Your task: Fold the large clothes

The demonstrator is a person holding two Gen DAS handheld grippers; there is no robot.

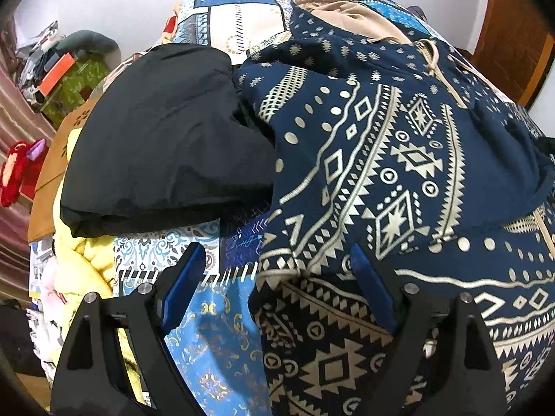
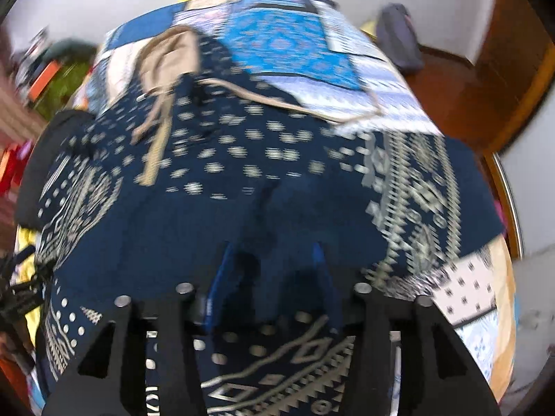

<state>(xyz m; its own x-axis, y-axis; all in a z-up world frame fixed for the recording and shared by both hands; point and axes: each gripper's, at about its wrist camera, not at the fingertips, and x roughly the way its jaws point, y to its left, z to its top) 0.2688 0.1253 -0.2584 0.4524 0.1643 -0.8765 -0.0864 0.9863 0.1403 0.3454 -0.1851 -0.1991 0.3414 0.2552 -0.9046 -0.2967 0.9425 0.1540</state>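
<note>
Left gripper (image 1: 277,277), seen from its own wrist camera, with jaws spread wide and blue pads angled steeply down at the bed; nothing is pinched. Its left finger (image 1: 180,287) hangs over the blue patterned bedspread (image 1: 215,339), while its right finger (image 1: 374,291) stands over the near edge of the navy hoodie (image 1: 381,159), so that the garment's left border runs between the two pads. Right gripper (image 2: 274,277), in its own blurred wrist view, with jaws partly parted above a plain navy stretch of the same hoodie; the pads appear clear of the cloth, though the blur leaves contact uncertain. The hoodie, navy with cream geometric print, lies spread across the bedspread, filling the middle of both views; its tan-lined hood (image 1: 347,14) lies at the far end, away from both grippers, with cream drawstrings (image 1: 437,66) trailing over the chest. A folded black garment (image 1: 159,138) lies just beside the hoodie's left side, touching it, ahead of the left gripper. A yellow garment (image 1: 86,263) lies under and beside the black one, at the bed's left edge. Wooden floor (image 2: 461,97) shows beyond the bed's right corner.
</note>
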